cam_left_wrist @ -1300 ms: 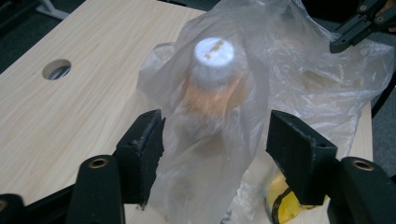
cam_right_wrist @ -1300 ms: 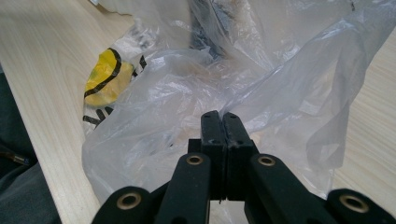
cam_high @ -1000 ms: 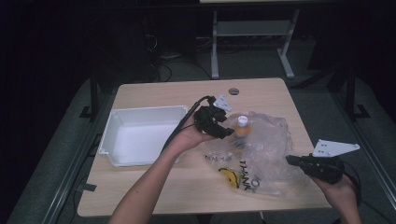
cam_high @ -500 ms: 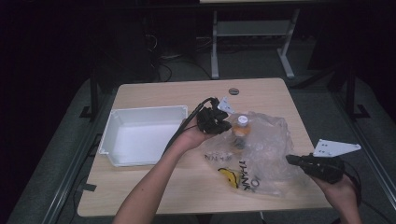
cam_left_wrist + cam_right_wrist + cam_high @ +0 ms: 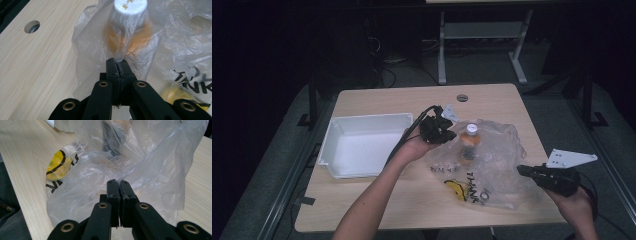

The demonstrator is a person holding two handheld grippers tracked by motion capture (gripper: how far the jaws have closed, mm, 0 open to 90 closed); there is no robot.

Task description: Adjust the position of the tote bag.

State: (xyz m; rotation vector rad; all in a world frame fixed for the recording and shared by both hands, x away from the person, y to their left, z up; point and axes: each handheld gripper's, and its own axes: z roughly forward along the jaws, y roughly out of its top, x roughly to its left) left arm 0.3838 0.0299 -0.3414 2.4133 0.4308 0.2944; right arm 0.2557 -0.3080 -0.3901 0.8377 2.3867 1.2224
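A clear plastic bag (image 5: 499, 165) with yellow and black print lies crumpled on the wooden table (image 5: 377, 200). Inside it stands a bottle (image 5: 470, 136) with a white cap and orange contents. My left gripper (image 5: 452, 135) sits at the bag's left side, just beside the bottle. Its jaws have just been closing and now pinch a fold of bag film (image 5: 117, 62), with the bottle (image 5: 128, 15) right behind it. My right gripper (image 5: 519, 170) is at the bag's right edge, shut on the film (image 5: 119, 182). The yellow print (image 5: 56, 166) lies to its left.
A white tray (image 5: 362, 118) stands on the left half of the table, close to my left forearm. A round cable hole (image 5: 462, 97) sits near the far edge. A metal stand (image 5: 482, 30) is on the floor beyond the table.
My left gripper's jaws have gone from open to shut on the bag film beside the bottle, shifting slightly left. The right hand has stayed where it was.
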